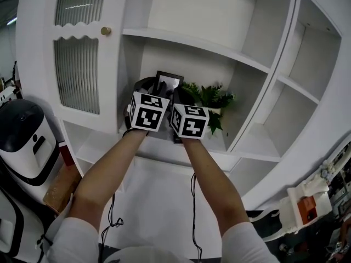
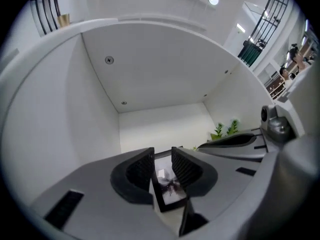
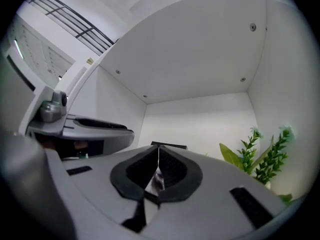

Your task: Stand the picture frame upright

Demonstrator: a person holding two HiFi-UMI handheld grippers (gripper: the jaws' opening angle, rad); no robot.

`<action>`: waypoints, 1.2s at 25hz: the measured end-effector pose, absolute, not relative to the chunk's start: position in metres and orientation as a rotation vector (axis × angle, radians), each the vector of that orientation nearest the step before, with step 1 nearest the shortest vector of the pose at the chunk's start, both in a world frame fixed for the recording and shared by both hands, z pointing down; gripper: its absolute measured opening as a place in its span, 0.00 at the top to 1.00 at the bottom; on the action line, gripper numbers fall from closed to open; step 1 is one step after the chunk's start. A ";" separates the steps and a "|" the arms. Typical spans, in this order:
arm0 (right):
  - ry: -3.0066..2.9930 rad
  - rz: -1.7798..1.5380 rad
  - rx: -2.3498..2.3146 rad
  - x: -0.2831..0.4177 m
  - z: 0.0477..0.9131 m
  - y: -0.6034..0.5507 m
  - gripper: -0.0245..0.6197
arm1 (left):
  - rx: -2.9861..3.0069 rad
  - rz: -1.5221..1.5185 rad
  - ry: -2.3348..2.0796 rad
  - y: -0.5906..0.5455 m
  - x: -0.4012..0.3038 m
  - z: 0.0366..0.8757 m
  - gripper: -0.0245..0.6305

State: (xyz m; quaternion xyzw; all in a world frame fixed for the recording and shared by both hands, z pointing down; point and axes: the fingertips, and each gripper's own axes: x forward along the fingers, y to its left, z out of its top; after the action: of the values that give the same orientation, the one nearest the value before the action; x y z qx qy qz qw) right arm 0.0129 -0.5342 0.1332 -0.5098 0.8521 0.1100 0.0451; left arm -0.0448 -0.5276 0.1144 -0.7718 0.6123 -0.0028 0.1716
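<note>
In the head view a black-edged picture frame (image 1: 169, 81) stands raised in the middle cubby of a white shelf unit, tilted back a little, with both grippers close together at its lower part. My left gripper (image 1: 159, 88) has the frame (image 2: 170, 188) between its ribbed pads (image 2: 145, 166), its jaws a narrow way apart and closed on it. My right gripper (image 1: 179, 95) has its jaws drawn almost together, with a thin part of the frame (image 3: 156, 180) caught between them. The frame's black top edge (image 3: 170, 145) shows just past the right jaws.
A green plant (image 1: 211, 97) stands to the right of the frame in the same cubby. The cubby's white walls and shelf board (image 1: 164, 149) close in around both grippers. A cabinet door with ribbed glass (image 1: 77, 70) is at the left. A white appliance (image 1: 22, 138) stands on the floor.
</note>
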 end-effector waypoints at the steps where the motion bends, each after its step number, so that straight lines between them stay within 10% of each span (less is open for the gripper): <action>1: 2.600 0.346 -1.556 0.013 0.133 -0.529 0.95 | -2.180 0.000 1.732 -0.522 -0.045 0.112 0.80; 30: 2.522 0.276 -1.350 0.067 0.213 -0.269 0.95 | -2.235 0.265 1.575 -0.271 -0.152 0.215 0.93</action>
State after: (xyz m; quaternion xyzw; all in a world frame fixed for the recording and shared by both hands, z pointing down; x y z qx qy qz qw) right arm 0.0667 -0.2688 0.2125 -0.4654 0.8698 0.0951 0.1333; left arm -0.1522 -0.2712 0.2153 -0.7979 0.5621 0.0946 0.1959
